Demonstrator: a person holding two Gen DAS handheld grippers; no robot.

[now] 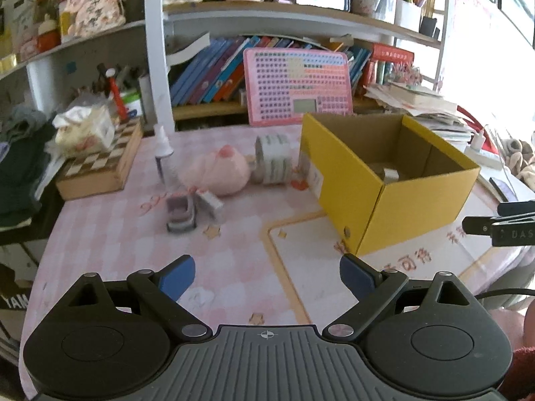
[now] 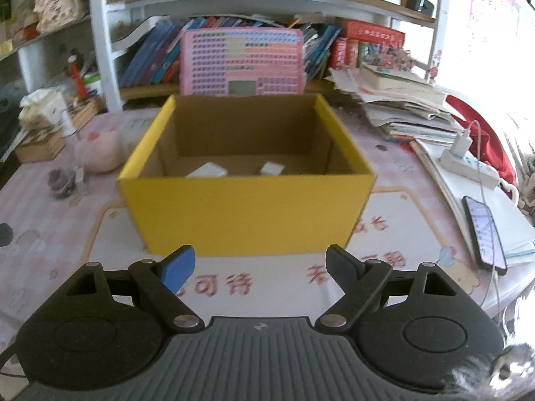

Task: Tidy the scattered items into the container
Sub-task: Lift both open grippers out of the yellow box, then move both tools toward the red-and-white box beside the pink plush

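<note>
The box point(image 2: 247, 207) stands mid-table point(image 1: 100, 250), two small items point(image 2: 207, 170) inside. Left of it lie a roll point(image 1: 272, 158), a plush point(image 1: 217, 172), a spray bottle point(image 1: 163, 150) and a stapler point(image 1: 180, 214). A phone point(image 2: 485, 234) lies near the table's right edge.

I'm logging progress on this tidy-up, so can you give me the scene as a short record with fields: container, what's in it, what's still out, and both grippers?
container: yellow box, open top, on the pink table
inside: two small white items
still out, left of box: pink plush, spray bottle, tape roll, grey stapler-like item, small white block
left hand-held gripper: open, empty
right hand-held gripper: open, empty, facing the box
</note>
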